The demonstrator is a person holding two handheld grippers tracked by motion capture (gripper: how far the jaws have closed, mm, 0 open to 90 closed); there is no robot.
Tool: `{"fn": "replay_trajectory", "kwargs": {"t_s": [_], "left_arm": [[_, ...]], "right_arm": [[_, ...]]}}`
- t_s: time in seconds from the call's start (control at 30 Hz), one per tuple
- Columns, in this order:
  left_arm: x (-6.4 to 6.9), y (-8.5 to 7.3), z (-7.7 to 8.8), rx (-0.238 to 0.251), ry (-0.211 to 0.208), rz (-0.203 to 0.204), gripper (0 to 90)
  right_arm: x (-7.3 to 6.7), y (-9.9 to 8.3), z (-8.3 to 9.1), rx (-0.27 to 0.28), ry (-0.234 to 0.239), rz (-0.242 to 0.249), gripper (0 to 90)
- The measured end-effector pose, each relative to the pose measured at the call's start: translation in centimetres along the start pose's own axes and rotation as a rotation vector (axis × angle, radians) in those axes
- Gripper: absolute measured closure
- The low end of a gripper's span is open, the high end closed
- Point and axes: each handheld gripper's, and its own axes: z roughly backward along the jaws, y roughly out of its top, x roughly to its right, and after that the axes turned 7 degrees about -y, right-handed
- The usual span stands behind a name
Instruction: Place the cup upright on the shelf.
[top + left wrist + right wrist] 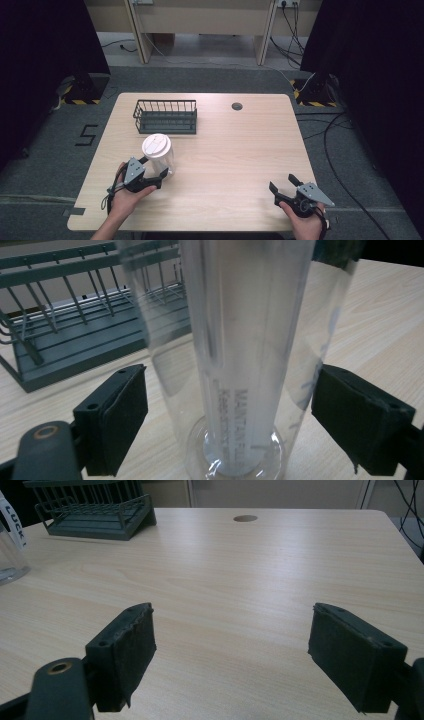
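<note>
Two hands come in from the near edge of the table [240,150], each holding a gripper; the person's left hand [127,197] reaches forward and slightly right, its wrist angled so that the left gripper [155,169] points up the table at the clear plastic cup [160,154]; the right hand [305,220] sits low near the front right corner, and the right gripper [283,183] points up and to the left over bare wood, well apart from the cup.

The left gripper's jaws are apart, one on either side of the cup; in the left gripper view a gap shows between each pad and the cup's wall, so neither is pressing on it; the right gripper's jaws are also spread wide with nothing between them.

The high view shows the cup's white lid [156,144] and its place, upright on the left half of the table, just in front of the dark wire basket [166,116]; the left gripper view instead shows the cup from close by, with its round base on the wood and grey lettering running down its side; the right gripper view catches the cup's edge at far left and a round hole [245,518] in the tabletop.

The cup is transparent and tall; the wood grain and basket show through its wall.
</note>
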Motion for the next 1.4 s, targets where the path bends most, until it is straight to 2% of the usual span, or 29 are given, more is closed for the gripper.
{"fn": "replay_trajectory", "kwargs": {"t_s": [0.47,0.93,1.17,1.4], "left_arm": [[-0.1,0.1,-1.4,0.01,-0.001,0.011,14.5],[-0.3,0.0,-1.8,0.02,-0.017,0.01,15.7],[-0.6,-0.1,-1.7,0.032,-0.035,0.026,17.4],[-0.5,0.0,-1.7,0.03,-0.031,0.029,17.7]], "right_arm": [[0.1,0.0,-0.1,-0.011,0.007,-0.006,19.4],[0.1,0.1,-0.1,-0.014,0.009,-0.005,19.9],[0.1,0.1,-0.2,-0.017,0.011,-0.012,20.1],[0.2,0.1,-0.2,-0.019,0.014,-0.014,20.1]]}}
